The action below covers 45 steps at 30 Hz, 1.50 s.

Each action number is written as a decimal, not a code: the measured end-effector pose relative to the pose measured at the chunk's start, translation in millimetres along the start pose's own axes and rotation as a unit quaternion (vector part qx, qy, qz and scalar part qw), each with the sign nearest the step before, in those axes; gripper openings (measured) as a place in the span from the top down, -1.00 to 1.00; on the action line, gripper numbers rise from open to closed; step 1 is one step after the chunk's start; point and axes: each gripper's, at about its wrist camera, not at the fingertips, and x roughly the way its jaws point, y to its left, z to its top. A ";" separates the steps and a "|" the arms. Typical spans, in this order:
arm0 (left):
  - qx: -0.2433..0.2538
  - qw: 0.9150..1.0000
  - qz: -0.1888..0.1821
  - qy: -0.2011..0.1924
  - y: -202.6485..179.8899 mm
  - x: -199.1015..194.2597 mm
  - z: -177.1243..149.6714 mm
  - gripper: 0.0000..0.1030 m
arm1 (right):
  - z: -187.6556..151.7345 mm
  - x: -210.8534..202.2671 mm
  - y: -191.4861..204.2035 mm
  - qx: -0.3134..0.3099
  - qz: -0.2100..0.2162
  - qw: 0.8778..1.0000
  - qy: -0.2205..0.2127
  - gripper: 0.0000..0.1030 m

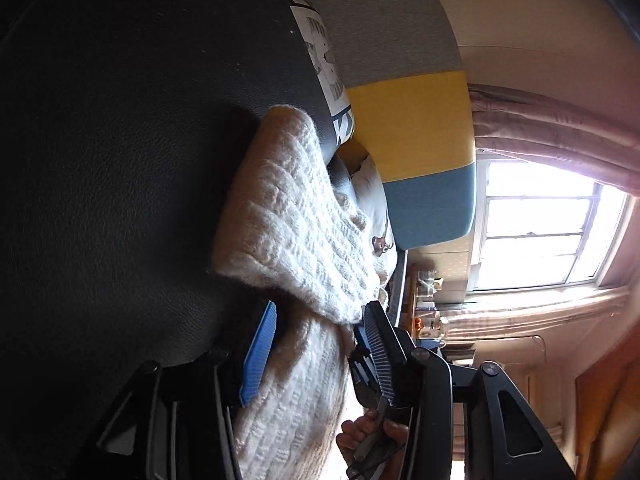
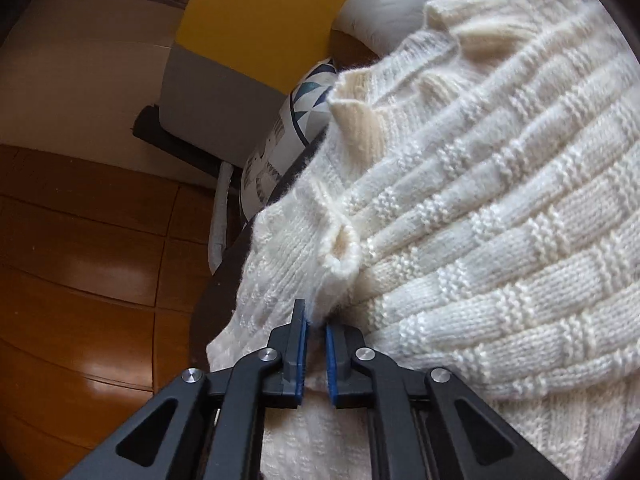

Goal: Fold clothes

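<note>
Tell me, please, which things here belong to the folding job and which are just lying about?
Part of the job:
- cream knitted sweater
- right gripper, jaws closed on a pinch of the knit
- left gripper, jaws apart around a fold of it

Just lying about:
- patterned cushion
- white printed pillow
- yellow, grey and blue headboard
- window

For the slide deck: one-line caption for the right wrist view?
Right gripper pinches the edge of a cream knit sweater between blue-padded fingers, above a wood floor.
</note>
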 end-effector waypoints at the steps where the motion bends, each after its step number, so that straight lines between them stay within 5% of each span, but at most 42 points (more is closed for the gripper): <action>1: -0.003 1.000 -0.004 0.000 -1.0 -0.6 -1.6 0.10 | 2.6 -2.3 8.1 -0.014 -0.002 1.000 -0.003 0.87; 11: -0.119 0.984 -0.134 0.018 -8.8 20.5 -21.3 -0.21 | 37.9 -49.0 131.8 -0.172 0.023 0.985 -0.017 0.87; 19: -0.141 0.987 -0.079 -0.018 -23.8 65.9 -5.7 -0.24 | 67.8 -122.0 187.4 -0.230 0.067 0.968 -0.081 0.87; 22: -0.136 0.989 -0.055 -0.025 -23.2 73.8 2.0 -0.24 | 83.6 -152.5 173.4 -0.226 0.067 0.967 -0.098 0.87; 25: -0.132 0.990 -0.042 -0.021 -21.5 79.1 4.6 -0.24 | 85.9 -144.4 130.4 -0.187 0.083 0.978 -0.038 0.78; 26: -0.125 0.991 -0.038 -0.022 -21.6 78.4 3.6 -0.24 | 82.2 -136.4 114.1 -0.172 0.083 0.981 -0.021 0.69; 28: -0.114 0.993 -0.032 -0.020 -23.0 79.8 2.5 -0.24 | 70.0 -111.1 81.9 -0.133 0.081 0.988 0.013 0.11; 31: -0.104 0.994 -0.026 -0.010 -20.9 76.8 -0.7 -0.24 | 55.0 -63.0 50.6 -0.086 0.081 0.992 0.054 -0.26; 37: -0.074 0.997 -0.010 0.002 -15.9 59.4 -9.2 -0.24 | 35.2 24.1 10.2 0.011 0.091 0.991 0.096 -0.25; 42: -0.087 0.996 -0.005 0.005 2.6 53.0 -1.9 -0.24 | 32.6 46.2 6.3 0.041 0.100 0.992 0.062 0.06; 45: -0.089 0.996 -0.008 -0.008 8.2 49.2 7.1 -0.24 | 32.0 53.0 8.3 0.049 0.082 0.994 0.057 0.06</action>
